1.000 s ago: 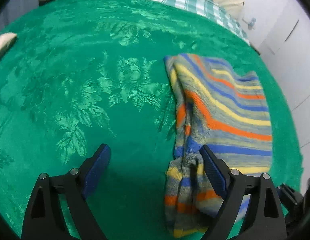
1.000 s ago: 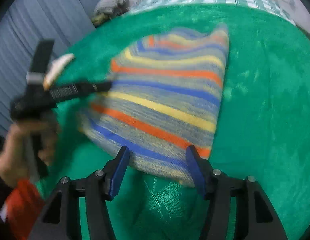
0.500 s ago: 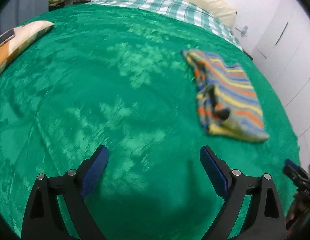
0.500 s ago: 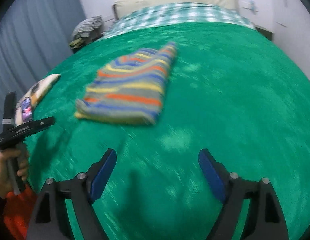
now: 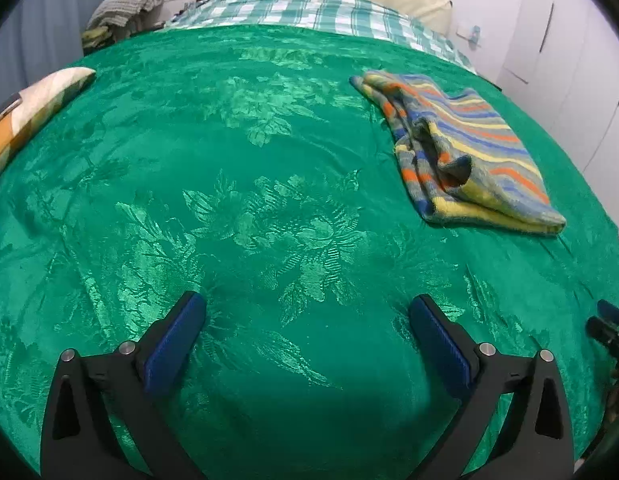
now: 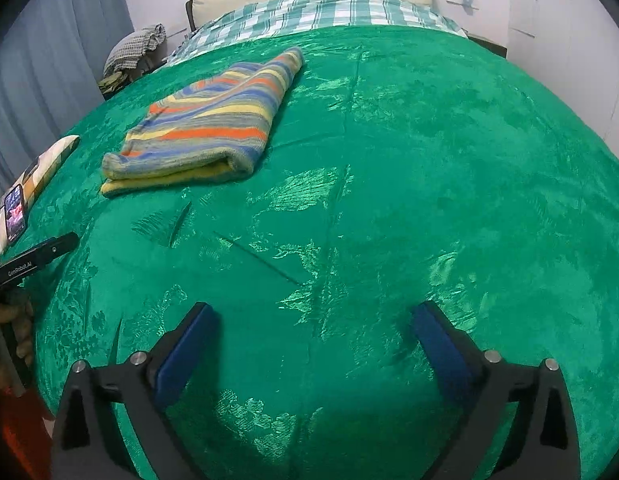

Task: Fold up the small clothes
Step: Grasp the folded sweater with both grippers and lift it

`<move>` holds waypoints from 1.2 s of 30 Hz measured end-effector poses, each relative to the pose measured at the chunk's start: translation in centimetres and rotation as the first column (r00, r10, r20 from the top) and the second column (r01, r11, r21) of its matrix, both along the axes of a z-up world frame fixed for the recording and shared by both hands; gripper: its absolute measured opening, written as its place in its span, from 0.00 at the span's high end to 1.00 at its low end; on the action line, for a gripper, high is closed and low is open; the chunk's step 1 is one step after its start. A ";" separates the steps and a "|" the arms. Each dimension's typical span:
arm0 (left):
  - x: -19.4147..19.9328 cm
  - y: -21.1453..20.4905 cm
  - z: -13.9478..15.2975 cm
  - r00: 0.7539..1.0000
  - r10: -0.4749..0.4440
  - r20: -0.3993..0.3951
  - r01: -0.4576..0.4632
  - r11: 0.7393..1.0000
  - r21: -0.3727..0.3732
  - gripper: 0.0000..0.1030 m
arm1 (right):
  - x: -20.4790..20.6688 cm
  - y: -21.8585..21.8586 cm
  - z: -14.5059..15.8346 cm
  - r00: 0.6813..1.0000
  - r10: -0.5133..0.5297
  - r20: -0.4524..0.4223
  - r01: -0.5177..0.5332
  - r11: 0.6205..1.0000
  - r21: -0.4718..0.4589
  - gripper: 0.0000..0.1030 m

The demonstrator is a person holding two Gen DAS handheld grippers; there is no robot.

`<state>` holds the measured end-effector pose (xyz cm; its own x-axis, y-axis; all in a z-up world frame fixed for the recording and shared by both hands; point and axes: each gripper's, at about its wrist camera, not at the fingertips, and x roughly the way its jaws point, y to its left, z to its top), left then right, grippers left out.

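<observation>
Green bedspread (image 5: 269,200), folded striped garment (image 5: 469,152), underlayers hidden

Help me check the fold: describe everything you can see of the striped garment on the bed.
The striped garment is a soft knit, grey with orange, yellow and blue stripes. It lies folded into a rough rectangle of stacked layers on the green bedspread, a yellow band along its bottom edge. In the left wrist view one side gapes open, showing loose inner folds. Only the bedspread touches it; no gripper is on it.
</observation>
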<state>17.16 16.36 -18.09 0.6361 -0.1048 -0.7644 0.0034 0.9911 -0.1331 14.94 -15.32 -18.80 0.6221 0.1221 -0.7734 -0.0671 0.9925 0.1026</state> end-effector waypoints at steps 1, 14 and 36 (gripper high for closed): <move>0.0 -0.1 0.0 1.000 0.000 -0.002 0.000 1.000 0.004 0.01 | 0.0 0.1 -0.1 1.000 0.002 0.000 -0.002 1.000 -0.002 0.01; 13.0 -1.4 6.2 0.981 -0.191 -0.027 0.163 0.898 -0.408 0.02 | 10.6 -3.5 6.0 0.999 0.009 0.047 -0.023 0.949 0.313 0.03; 16.2 -7.7 13.2 0.960 -0.257 0.112 0.277 0.932 -0.235 0.81 | 18.1 9.2 13.9 0.916 0.307 0.259 -0.332 0.941 0.059 0.79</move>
